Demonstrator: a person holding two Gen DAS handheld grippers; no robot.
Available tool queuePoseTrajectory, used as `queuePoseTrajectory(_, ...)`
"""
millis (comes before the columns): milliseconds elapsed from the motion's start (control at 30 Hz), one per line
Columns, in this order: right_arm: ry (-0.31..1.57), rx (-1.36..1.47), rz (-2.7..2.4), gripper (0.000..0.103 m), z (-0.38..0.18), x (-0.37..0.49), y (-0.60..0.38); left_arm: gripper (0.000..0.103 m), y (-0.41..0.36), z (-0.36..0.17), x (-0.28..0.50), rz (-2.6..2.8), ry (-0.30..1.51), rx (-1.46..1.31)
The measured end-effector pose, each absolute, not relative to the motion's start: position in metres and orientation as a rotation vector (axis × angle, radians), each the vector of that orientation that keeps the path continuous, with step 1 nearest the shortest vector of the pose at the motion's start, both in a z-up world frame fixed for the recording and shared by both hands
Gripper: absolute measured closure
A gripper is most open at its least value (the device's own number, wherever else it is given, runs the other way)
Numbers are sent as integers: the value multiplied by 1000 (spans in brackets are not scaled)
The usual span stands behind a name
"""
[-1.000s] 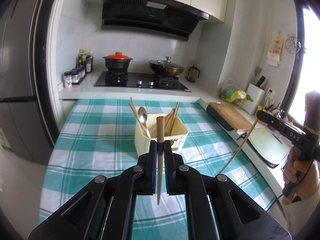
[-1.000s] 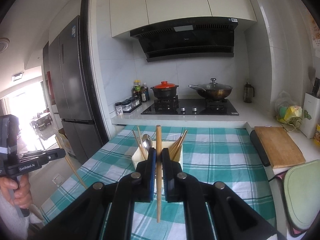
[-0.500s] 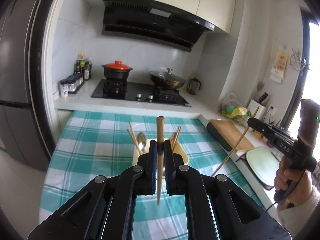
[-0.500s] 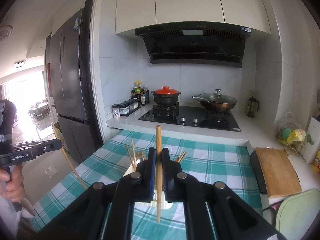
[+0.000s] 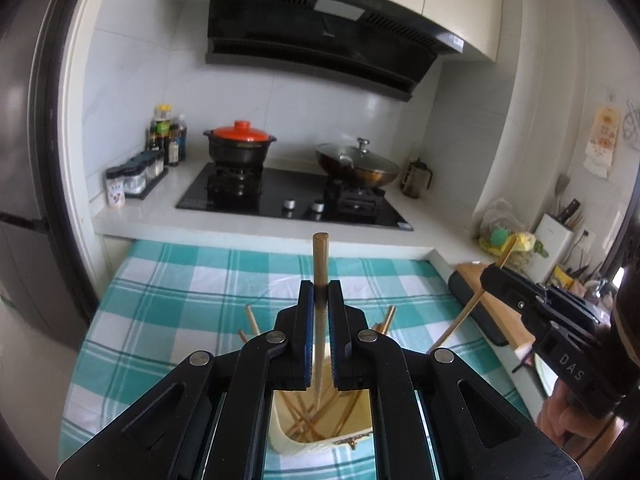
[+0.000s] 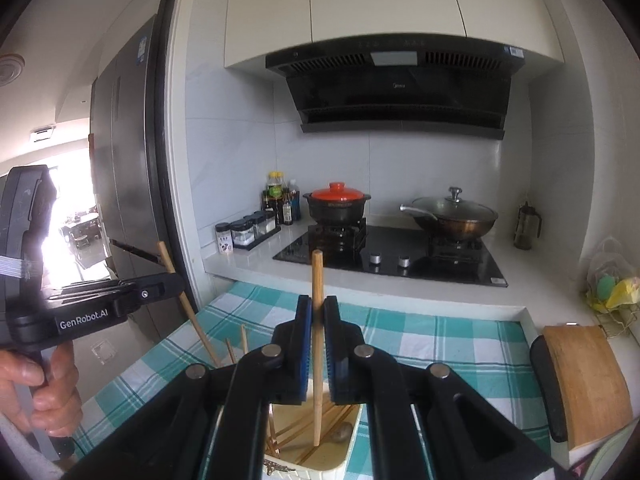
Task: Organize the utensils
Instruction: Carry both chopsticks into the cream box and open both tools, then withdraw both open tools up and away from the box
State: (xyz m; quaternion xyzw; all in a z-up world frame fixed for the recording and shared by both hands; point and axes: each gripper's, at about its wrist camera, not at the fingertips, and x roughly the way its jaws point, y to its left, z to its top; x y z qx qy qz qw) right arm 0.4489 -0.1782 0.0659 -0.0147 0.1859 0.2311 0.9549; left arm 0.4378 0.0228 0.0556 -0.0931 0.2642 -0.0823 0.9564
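At centre frame the left claw (image 5: 319,300) pinches a chopstick (image 5: 320,264) upright, its lower end inside the cream utensil holder (image 5: 280,436) at lower centre on the checked bench (image 5: 168,300). The right claw (image 6: 316,314) likewise clamps a second chopstick (image 6: 317,280) over that holder.

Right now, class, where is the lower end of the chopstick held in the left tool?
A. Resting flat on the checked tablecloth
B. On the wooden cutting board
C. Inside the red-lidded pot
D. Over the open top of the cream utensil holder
D: the left tool is shut on a chopstick held upright, and its lower end points down into the mouth of the cream utensil holder, where other chopsticks already lie.
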Motion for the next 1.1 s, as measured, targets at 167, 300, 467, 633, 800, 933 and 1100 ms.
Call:
queuePoseTrajectory(167,612,10,481,97,12,498,-172,98,11,8,472,-167,670,-175)
queuePoseTrajectory(300,775,55,482,89,-26,530,-164,92,10,-18,489,-147,753,-168)
queuePoseTrajectory(467,727,130,448,53,-22,522,-176,22,20,-12,466,-95,688,-126)
queuePoseTrajectory(633,640,120,414,44,7,474,-188,3,27,11,414,-51,618,-93)
queuePoseTrajectory(800,557,103,366,25,25,394,-201,1,29,18,350,39,599,-99)
queuePoseTrajectory(933,559,73,348,20,20,338,-205,1,28,12,307,47,629,-134)
queuePoseTrajectory(1100,569,-27,261,18,13,282,-201,1,16,10,257,95,613,-50)
